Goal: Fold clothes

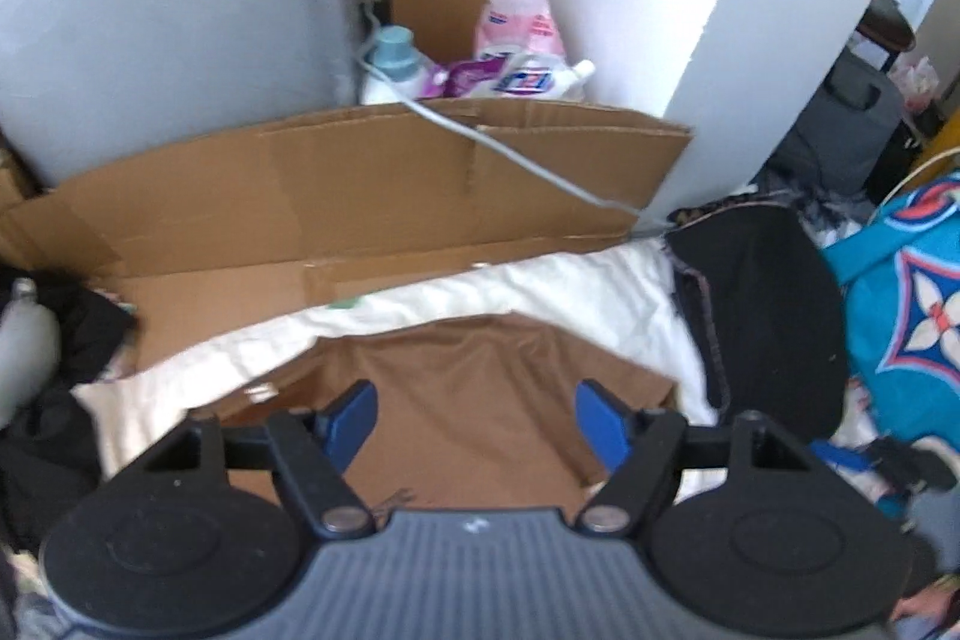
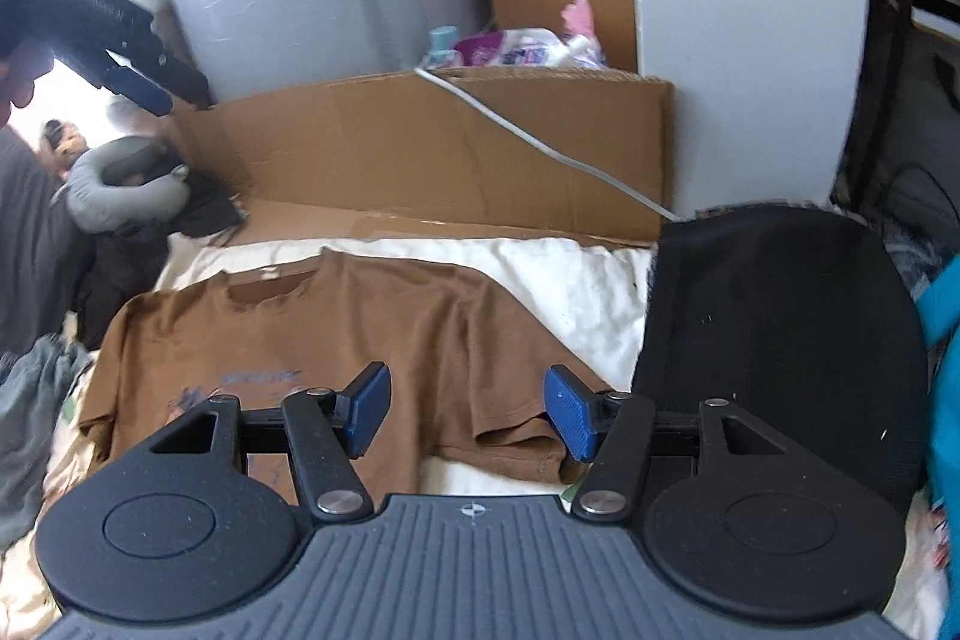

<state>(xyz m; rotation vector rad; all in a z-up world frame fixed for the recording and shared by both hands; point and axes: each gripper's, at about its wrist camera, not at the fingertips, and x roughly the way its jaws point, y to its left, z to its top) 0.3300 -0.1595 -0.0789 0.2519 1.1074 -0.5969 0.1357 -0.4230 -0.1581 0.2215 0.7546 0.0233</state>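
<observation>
Your right tongs (image 2: 467, 412) are spread wide with nothing between the blue pads, poised above the near right sleeve of the brown T-shirt (image 2: 336, 328), which lies flat and face up on a white sheet (image 2: 576, 292); whether the pads touch the cloth you cannot tell from here. Your left tongs (image 1: 476, 424) are likewise spread and empty, hovering over the same shirt (image 1: 480, 388), with brown fabric filling the gap between the pads. The shirt's collar points away from you and a faint blue print sits on its chest, seen only in the right wrist view. Just right of the shirt, a black chair seat (image 2: 780, 334) overlaps the sheet's edge. Beyond the sheet, flattened cardboard (image 1: 360, 196) stands against a white wall (image 1: 660, 10), with a grey cable (image 1: 528, 160) trailing across it. Behind the cardboard, laundry bottles and pouches (image 1: 480, 70) cluster in a corner. The right wrist view alone shows the left tongs from outside (image 2: 150, 91), raised at the upper left, and a grey neck pillow (image 2: 114, 196) on dark clothing. The left wrist view alone shows a bright blue patterned cloth (image 1: 912, 292) at far right.
</observation>
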